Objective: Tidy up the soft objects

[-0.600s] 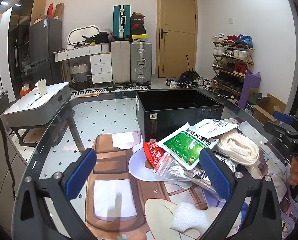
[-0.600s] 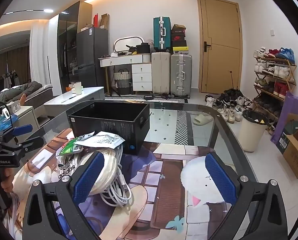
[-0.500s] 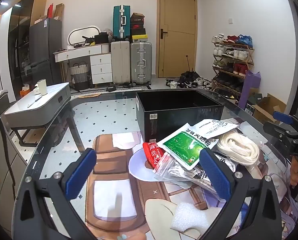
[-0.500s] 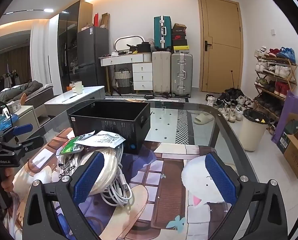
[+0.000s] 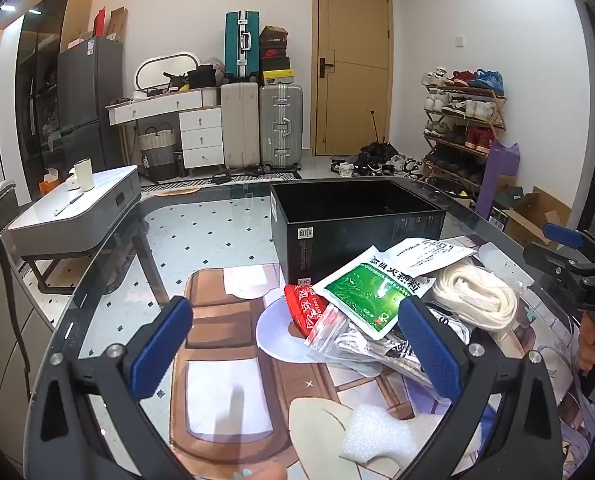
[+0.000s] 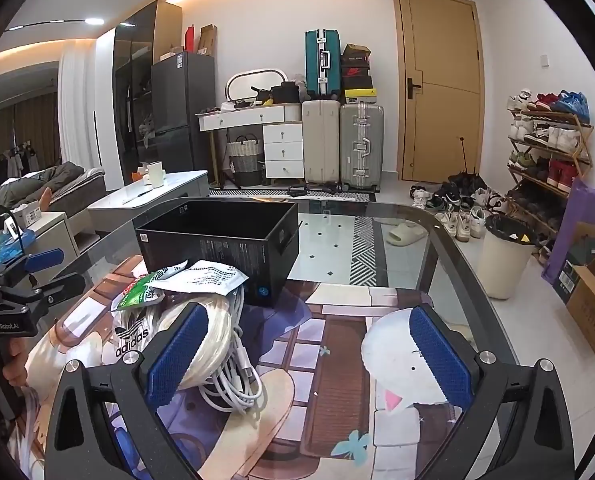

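A pile of soft things lies on the glass table in front of an open black box [image 5: 357, 224]. It holds a green-and-white pouch [image 5: 363, 290], a red packet [image 5: 303, 308], a white printed pouch [image 5: 425, 256], a cream rope bundle [image 5: 475, 298], a clear zip bag [image 5: 361, 344] and a white foam piece [image 5: 377, 436]. My left gripper [image 5: 293, 348] is open and empty, just short of the pile. My right gripper [image 6: 309, 352] is open and empty, to the right of the pile; a white cable coil [image 6: 233, 376] lies by its left finger. The black box [image 6: 221, 240] stands behind.
The glass table [image 6: 449, 264] has a rounded edge and a cartoon mat [image 5: 225, 384] under the glass. A grey low table [image 5: 77, 216] stands to the left. A bin [image 6: 505, 256], a shoe rack [image 6: 549, 152] and a cardboard box [image 6: 593, 300] stand on the floor to the right.
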Demonstrator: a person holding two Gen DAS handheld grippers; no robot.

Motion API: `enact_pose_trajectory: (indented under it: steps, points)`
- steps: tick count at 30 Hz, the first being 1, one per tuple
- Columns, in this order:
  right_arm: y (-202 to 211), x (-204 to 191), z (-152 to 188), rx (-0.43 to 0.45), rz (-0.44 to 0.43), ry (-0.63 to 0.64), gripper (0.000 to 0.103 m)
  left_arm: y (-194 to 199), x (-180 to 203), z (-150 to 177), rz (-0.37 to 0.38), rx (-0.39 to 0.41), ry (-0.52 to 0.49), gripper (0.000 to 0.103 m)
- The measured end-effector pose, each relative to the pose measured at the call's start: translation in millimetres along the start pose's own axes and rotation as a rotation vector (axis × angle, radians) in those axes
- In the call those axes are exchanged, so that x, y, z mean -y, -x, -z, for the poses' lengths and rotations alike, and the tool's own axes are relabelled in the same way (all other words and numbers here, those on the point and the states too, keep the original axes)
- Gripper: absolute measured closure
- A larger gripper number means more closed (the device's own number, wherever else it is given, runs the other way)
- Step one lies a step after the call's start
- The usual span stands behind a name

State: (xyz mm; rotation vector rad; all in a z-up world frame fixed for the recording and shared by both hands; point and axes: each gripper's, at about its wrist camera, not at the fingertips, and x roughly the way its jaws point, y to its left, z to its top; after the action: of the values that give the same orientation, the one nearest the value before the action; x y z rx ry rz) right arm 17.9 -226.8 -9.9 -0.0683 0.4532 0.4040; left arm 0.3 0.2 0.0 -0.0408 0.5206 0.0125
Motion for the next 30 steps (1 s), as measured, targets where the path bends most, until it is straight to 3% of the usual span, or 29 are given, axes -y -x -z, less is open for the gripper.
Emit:
enact_pose_trajectory:
  steps: [30]
  points:
    - [-2.8,-4.0,0.4,-0.016,-0.027,0.02,0.001,3.9,2.9,-1.8,0.002,0.007,-0.004,0.0]
